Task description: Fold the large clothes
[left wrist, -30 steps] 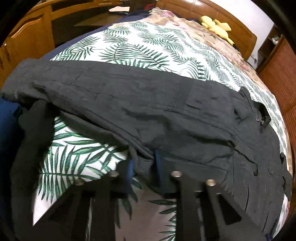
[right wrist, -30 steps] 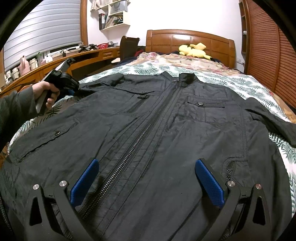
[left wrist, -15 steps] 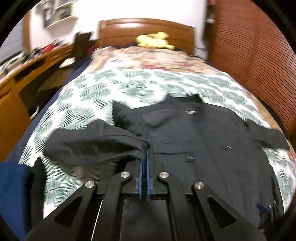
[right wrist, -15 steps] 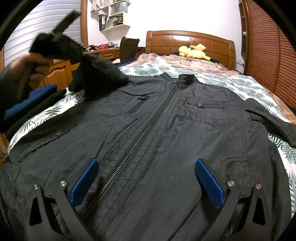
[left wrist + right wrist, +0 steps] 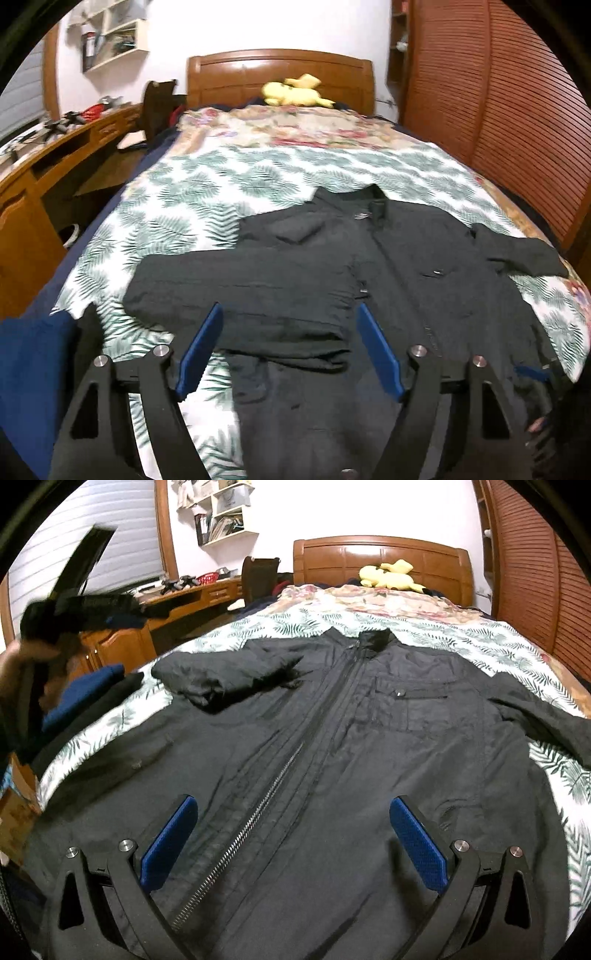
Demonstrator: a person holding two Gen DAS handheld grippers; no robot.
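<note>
Item, left gripper (image 5: pixel 288 350): blue pads stood wide apart, the jaws having just been opening, with nothing clamped between them; the folded sleeve (image 5: pixel 243 291) lay just ahead of the fingertips, free of both pads. Item, black jacket (image 5: pixel 406 295): spread front-up on the bed, directly below and ahead of this gripper, its near sleeve doubled across the chest (edges rumpled, not flat), its far sleeve (image 5: pixel 524 254) trailing off to the gripper's right. Item, leaf-print bedspread (image 5: pixel 207 192): showed to the left of and beyond the jacket. Item, dark blue cloth (image 5: pixel 29 365): lay at the gripper's near left. Item, floral cover (image 5: pixel 295 125): lay farther off, past the bedspread. Item, yellow plush toy (image 5: pixel 291 94): rested farthest, against the wooden headboard (image 5: pixel 277 70). Item, right gripper (image 5: pixel 291 842): blue pads likewise stood wide apart, over the jacket's lower front, gripping nothing; the zipper (image 5: pixel 240 834) ran between the two fingers and on toward the collar (image 5: pixel 373 638) ahead. Item, the person's hand (image 5: pixel 22 653): blurred, at this gripper's far left, raised above the bed's edge and bearing the other tool. Item, wooden desk (image 5: pixel 192 598): ranged along the far left wall, cluttered (contents too small to tell).
</note>
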